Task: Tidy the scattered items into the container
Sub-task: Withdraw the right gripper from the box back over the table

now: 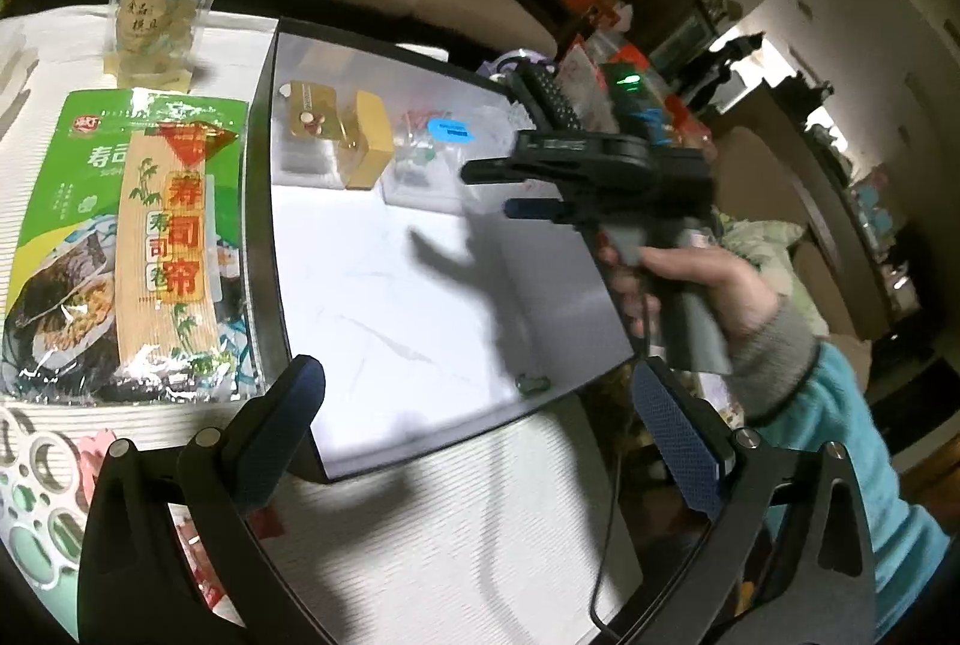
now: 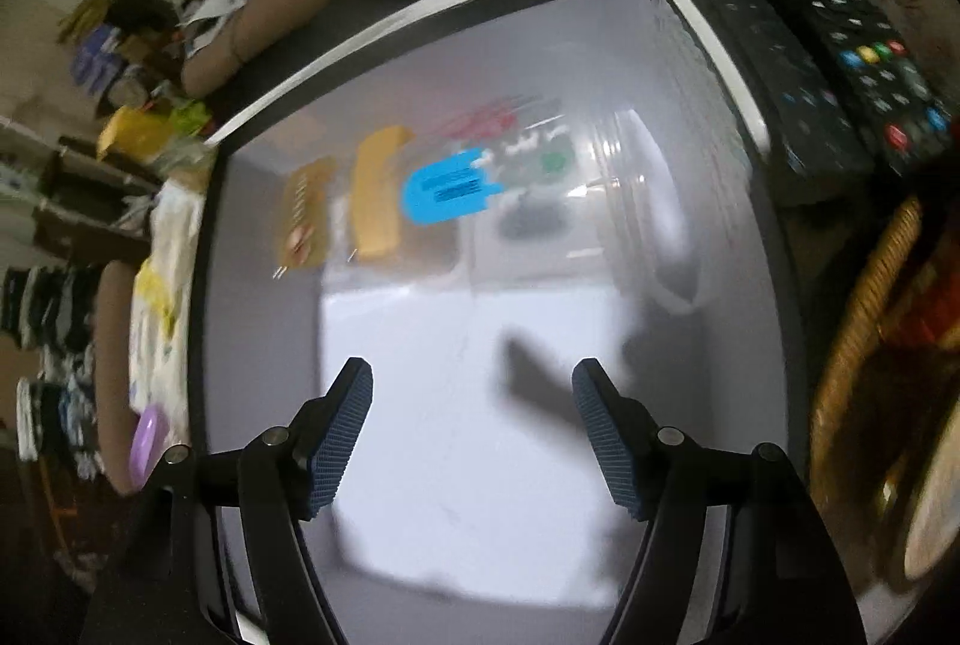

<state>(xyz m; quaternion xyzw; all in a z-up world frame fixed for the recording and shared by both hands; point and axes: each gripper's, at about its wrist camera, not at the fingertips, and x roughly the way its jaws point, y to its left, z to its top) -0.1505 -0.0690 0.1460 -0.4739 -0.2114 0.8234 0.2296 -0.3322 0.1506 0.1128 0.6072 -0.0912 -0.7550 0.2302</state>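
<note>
Nearest, the left gripper (image 1: 474, 441) hangs over the near edge of the container (image 1: 267, 201), a shallow dark-walled box with a pale floor; its blue-padded fingers (image 1: 678, 441) stand wide apart with nothing between them. Just inside the box's near wall lies a small green thing (image 1: 533, 382), too small to tell. Beside the box's left wall, on the white ribbed table cover (image 1: 432, 525), a green sushi-mat packet (image 1: 129, 249) lies flat, touching or nearly touching that wall. Over the middle of the box the right gripper (image 2: 471, 429) points down at the bare floor, held in a hand (image 1: 708, 285) with a grey cuff; its fingers are spread and grip nothing. At the box's far end sit a gold card of tablets (image 1: 312, 114), a yellow box (image 1: 371, 138) and a clear packet with a blue label (image 1: 450, 129), close together. Beyond the far left corner, a clear bag with a yellow header (image 1: 162, 3) stands upright on the cover. Two remote controls (image 2: 840, 39) lie along the box's right edge.
</note>
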